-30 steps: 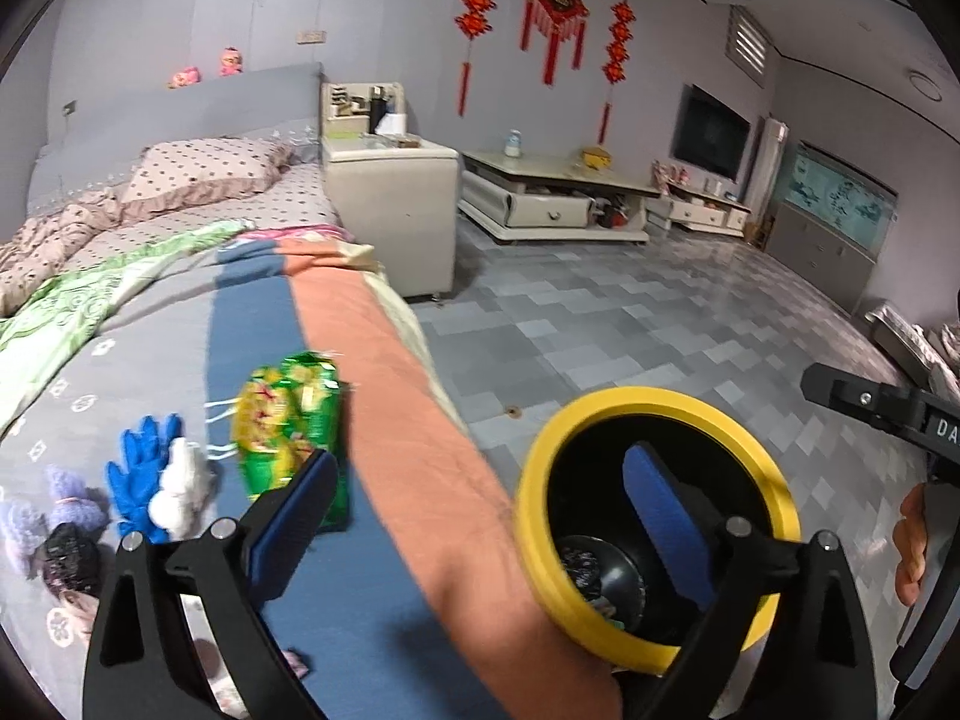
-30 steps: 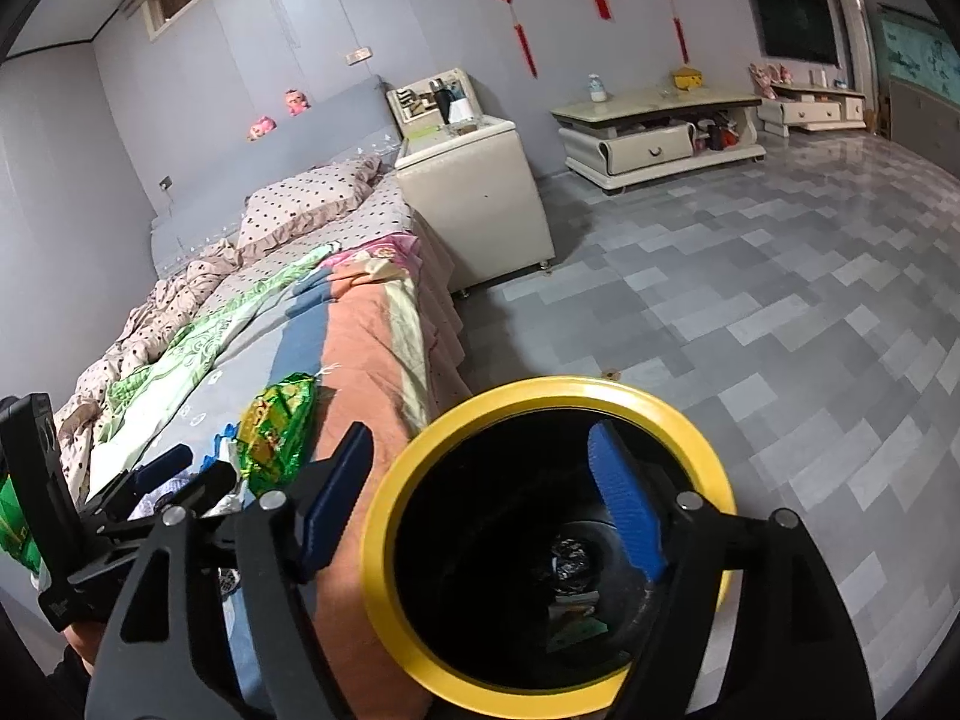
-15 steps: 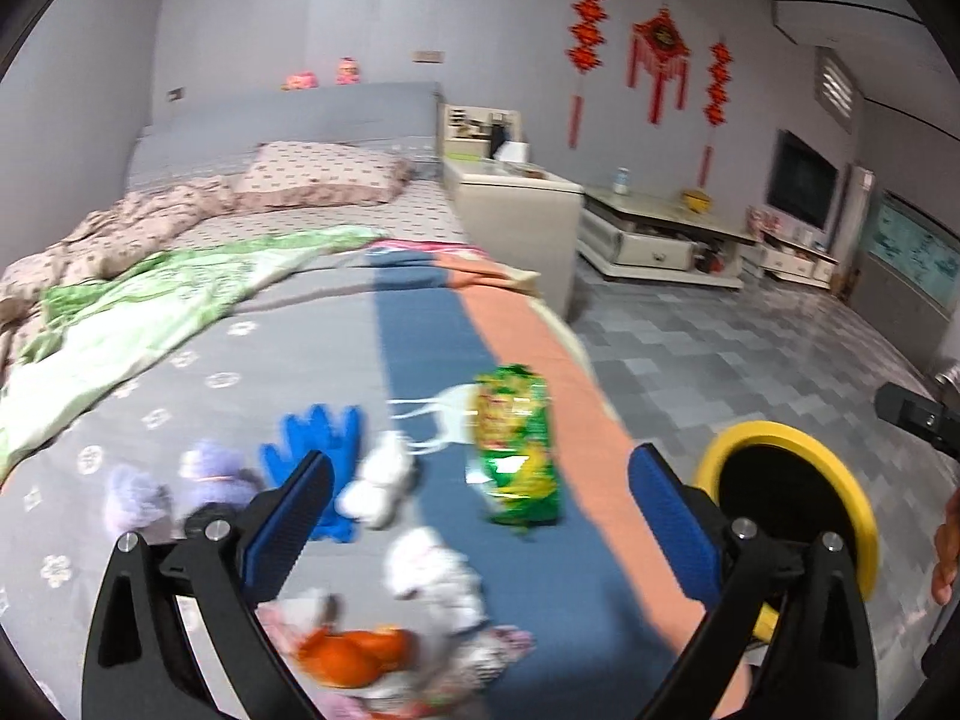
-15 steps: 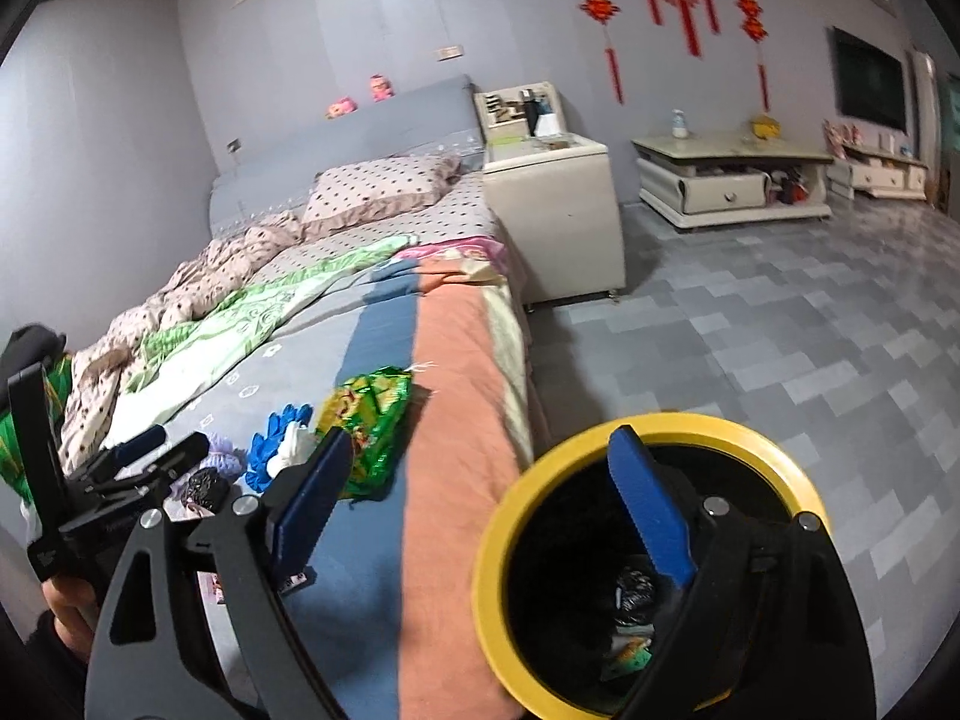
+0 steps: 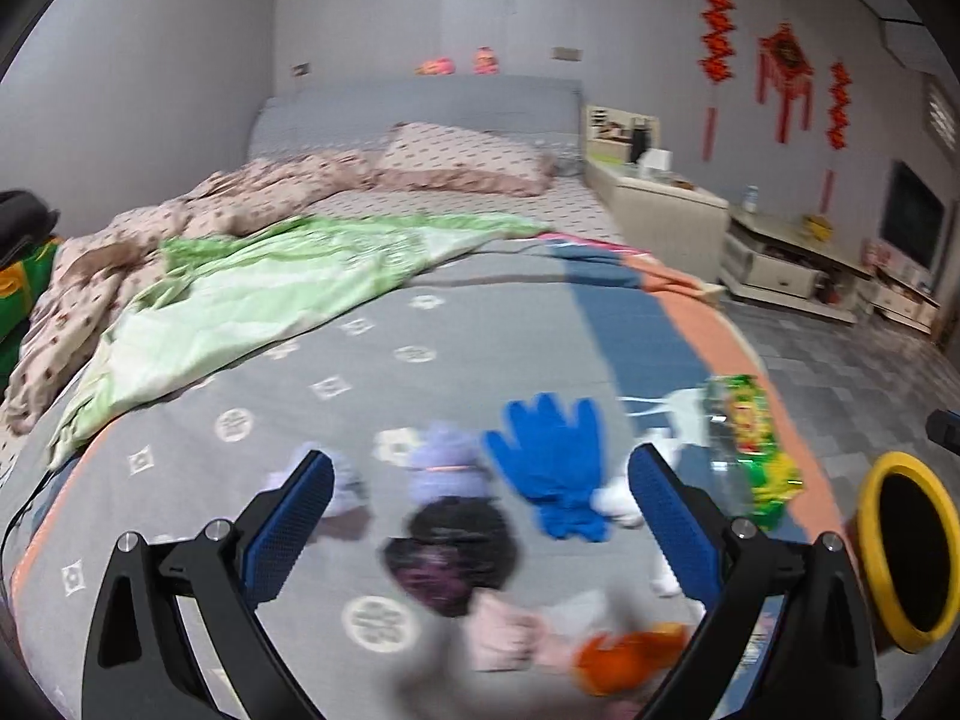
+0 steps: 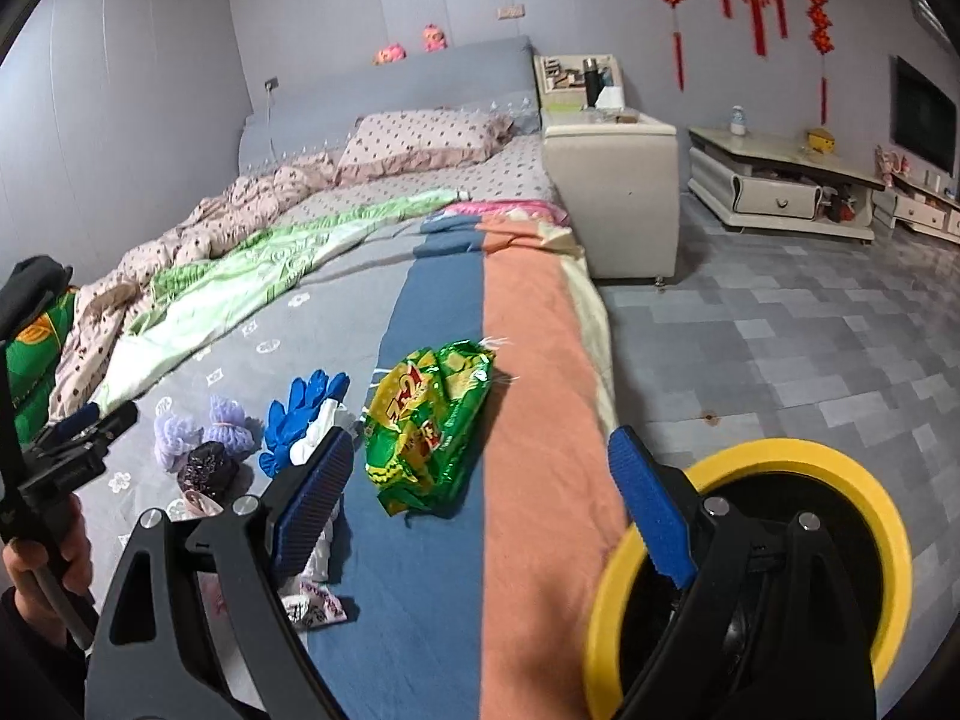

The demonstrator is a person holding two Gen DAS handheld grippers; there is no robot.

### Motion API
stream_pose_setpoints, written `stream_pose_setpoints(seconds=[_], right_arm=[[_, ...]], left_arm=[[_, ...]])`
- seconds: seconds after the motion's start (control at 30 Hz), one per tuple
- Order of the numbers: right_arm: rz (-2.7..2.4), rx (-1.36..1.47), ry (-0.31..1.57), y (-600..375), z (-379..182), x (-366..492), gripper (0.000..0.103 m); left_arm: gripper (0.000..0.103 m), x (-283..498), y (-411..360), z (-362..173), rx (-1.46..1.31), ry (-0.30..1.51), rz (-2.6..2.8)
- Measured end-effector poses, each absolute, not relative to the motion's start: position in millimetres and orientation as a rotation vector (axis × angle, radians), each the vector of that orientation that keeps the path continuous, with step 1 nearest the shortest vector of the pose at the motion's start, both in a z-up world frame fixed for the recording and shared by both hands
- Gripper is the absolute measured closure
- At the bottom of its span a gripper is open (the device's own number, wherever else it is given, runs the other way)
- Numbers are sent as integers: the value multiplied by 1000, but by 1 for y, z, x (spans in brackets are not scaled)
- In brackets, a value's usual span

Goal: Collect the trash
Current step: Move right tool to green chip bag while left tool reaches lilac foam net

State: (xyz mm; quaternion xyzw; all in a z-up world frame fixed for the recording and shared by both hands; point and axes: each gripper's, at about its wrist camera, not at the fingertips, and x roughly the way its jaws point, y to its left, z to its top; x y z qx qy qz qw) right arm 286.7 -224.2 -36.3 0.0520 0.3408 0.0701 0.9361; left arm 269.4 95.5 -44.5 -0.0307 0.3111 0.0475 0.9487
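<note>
Trash lies on the grey bedspread (image 5: 384,360): a green snack bag (image 6: 432,420), a blue glove (image 5: 552,462), a purple woolly bundle (image 5: 447,462), a black crumpled wad (image 5: 450,552), white tissue (image 6: 324,420) and an orange scrap (image 5: 630,654). My left gripper (image 5: 480,516) hovers open over the black wad and the glove, with nothing between its pads. My right gripper (image 6: 480,504) is open and empty above the bed's blue and orange stripes, just in front of the snack bag. The yellow-rimmed black bin (image 6: 750,576) stands on the floor beside the bed, partly behind the right finger.
A person's hand (image 6: 42,558) holds the left gripper's handle at the left edge. A green quilt (image 5: 270,288) and pillows cover the far part of the bed. A beige nightstand (image 6: 612,180) and low TV cabinets (image 6: 780,192) stand beyond, on grey tiled floor (image 6: 810,348).
Both grippers swung left from over the bin toward the bed. The bin slid from the middle of each view to the right side, and the trash pile came between the left fingers.
</note>
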Motion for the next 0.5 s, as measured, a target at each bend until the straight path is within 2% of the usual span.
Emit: stream_pose_setpoints(seconds=[0.5], right_arm=[[161,118,908,-181,-132,365,20]], left_arm=[[8,305,188,-103,-95,724,296]])
